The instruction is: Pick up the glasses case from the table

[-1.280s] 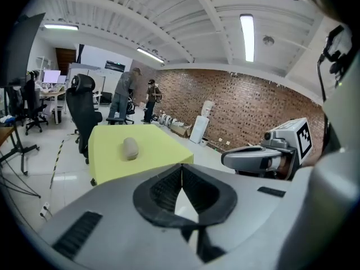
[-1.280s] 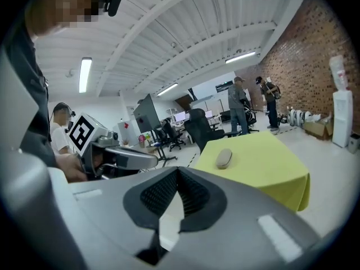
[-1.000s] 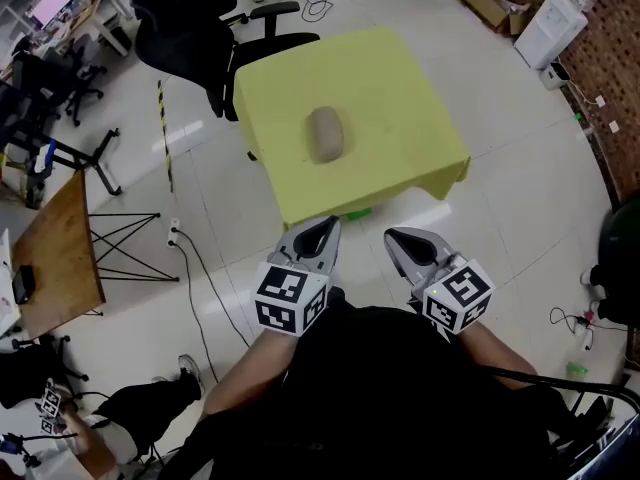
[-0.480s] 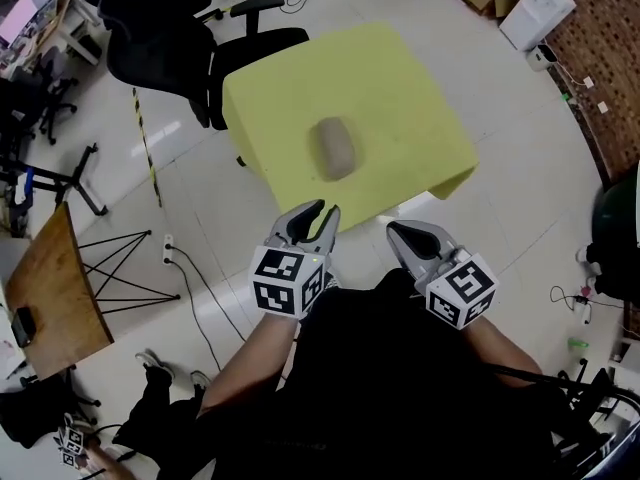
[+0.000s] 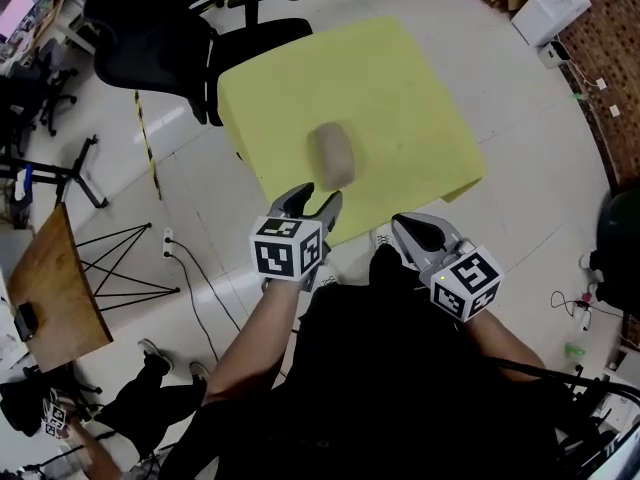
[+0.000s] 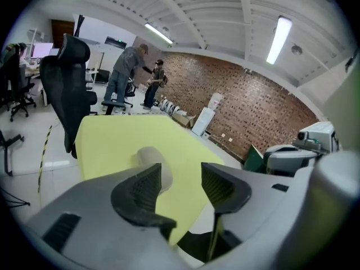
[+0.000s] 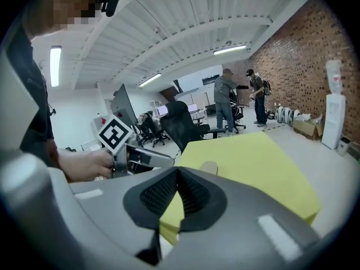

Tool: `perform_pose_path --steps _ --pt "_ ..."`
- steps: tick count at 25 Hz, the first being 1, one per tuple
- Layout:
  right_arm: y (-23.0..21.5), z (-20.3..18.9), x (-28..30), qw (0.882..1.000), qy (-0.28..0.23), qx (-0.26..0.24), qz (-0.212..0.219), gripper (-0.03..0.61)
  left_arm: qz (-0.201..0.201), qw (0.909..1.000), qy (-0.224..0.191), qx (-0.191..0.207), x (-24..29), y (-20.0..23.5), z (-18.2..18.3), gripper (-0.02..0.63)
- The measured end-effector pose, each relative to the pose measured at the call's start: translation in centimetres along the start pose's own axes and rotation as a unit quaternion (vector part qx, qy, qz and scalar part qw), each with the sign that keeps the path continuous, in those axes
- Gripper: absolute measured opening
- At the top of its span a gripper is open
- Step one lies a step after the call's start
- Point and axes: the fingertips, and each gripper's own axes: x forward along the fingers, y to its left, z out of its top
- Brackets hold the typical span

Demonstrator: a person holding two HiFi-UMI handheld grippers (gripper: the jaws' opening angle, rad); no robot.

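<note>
While the glasses case point(image 5: 331, 154) lies on the yellow table point(image 5: 400, 78) near its front edge, the left gripper point(image 5: 312, 201) is close to that edge. Its jaws have just been opening, with nothing between them. The right gripper point(image 5: 417, 227) has its jaws closed together and holds nothing.

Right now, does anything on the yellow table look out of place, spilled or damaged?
Nothing stands out. The grey oval glasses case lies flat and alone on the yellow cloth-covered table, with nothing spilled around it.

Grey glasses case point(image 5: 331, 154) on yellow table point(image 5: 400, 88)
</note>
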Motion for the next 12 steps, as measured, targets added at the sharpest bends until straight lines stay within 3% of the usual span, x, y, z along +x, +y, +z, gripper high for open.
perform_pose_path --steps 6,12 --pt "-3.0 2.3 1.7 0.998 0.003 -0.034 0.048 0.003 0.053 0.9977 0.022 -0.036 5.3 3.1 -0.7 0.242" --pt "-7.3 2.4 3.0 0.997 0.022 -0.03 0.067 0.003 0.099 0.9917 0.04 -0.071 10.6 6.5 -1.2 0.274"
